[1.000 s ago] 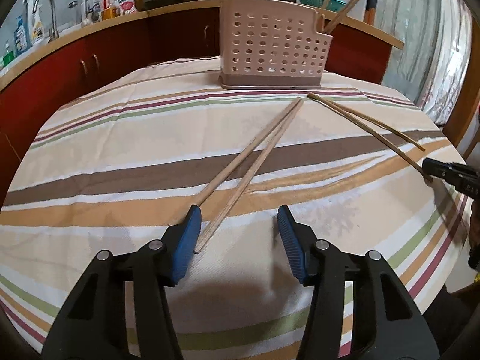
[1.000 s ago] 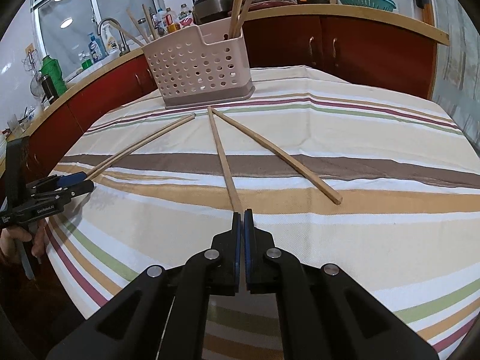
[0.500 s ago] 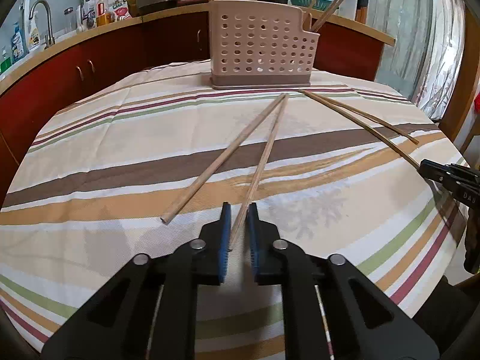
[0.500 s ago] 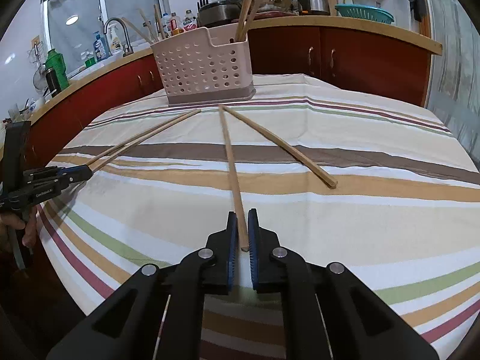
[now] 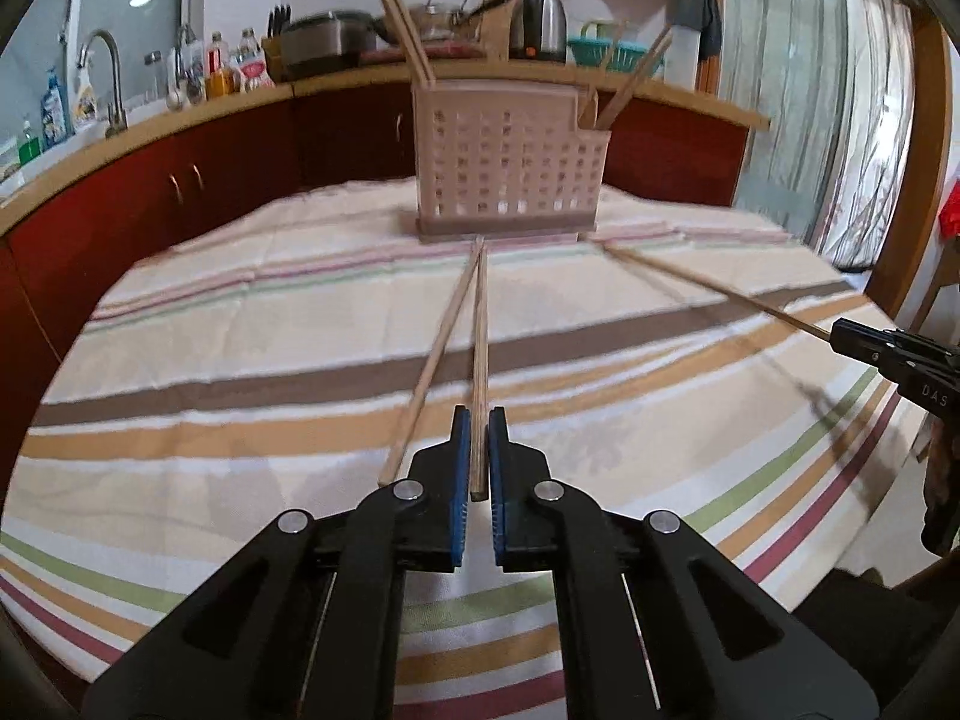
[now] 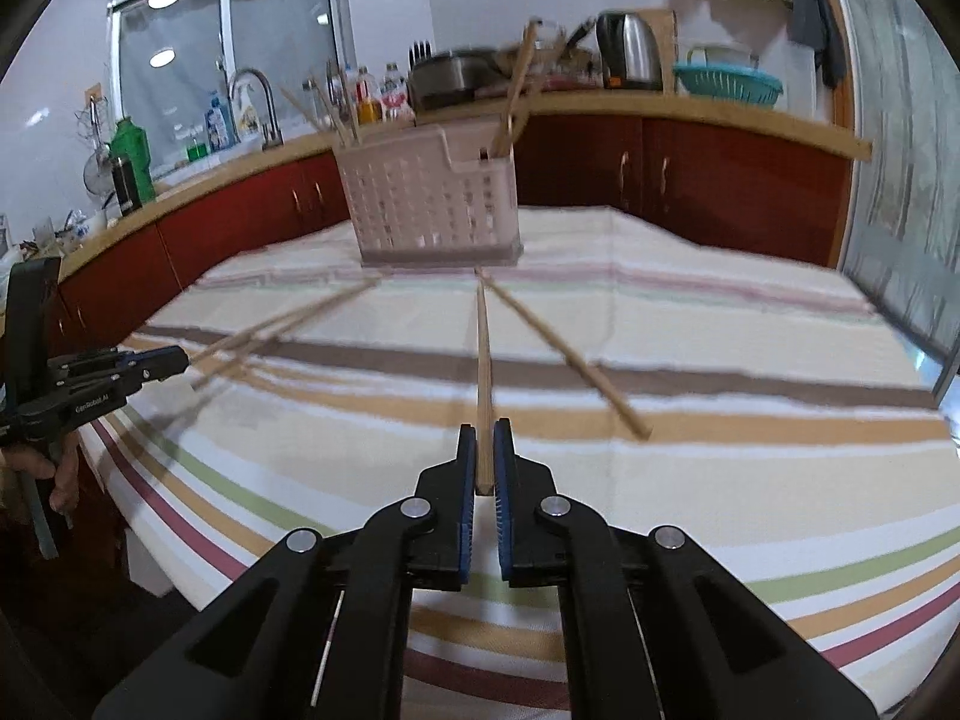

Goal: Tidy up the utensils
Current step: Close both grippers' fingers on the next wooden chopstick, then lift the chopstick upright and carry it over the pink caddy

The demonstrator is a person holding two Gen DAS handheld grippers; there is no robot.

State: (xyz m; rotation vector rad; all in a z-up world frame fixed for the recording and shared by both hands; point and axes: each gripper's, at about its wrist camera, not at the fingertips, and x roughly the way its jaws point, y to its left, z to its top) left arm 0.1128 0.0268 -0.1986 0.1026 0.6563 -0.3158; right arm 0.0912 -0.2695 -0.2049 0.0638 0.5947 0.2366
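A pink perforated utensil holder (image 5: 507, 171) stands at the table's far side with several chopsticks in it; it also shows in the right wrist view (image 6: 432, 201). My left gripper (image 5: 478, 420) is shut on one wooden chopstick (image 5: 479, 330) that points at the holder. A second chopstick (image 5: 435, 360) lies just left of it on the cloth. My right gripper (image 6: 486, 432) is shut on another chopstick (image 6: 483, 354), also pointing at the holder. A loose chopstick (image 6: 561, 354) lies to its right.
The round table has a striped tablecloth (image 5: 240, 360). A red cabinet counter (image 5: 180, 180) with sink, bottles, pots and kettle curves behind it. The right gripper shows at the left view's right edge (image 5: 888, 354), the left gripper at the right view's left edge (image 6: 90, 384).
The left gripper closed on a chopstick and raised it level toward the holder. The right gripper, holding its chopstick, lifted likewise. Both views now sit higher and nearer the holder.
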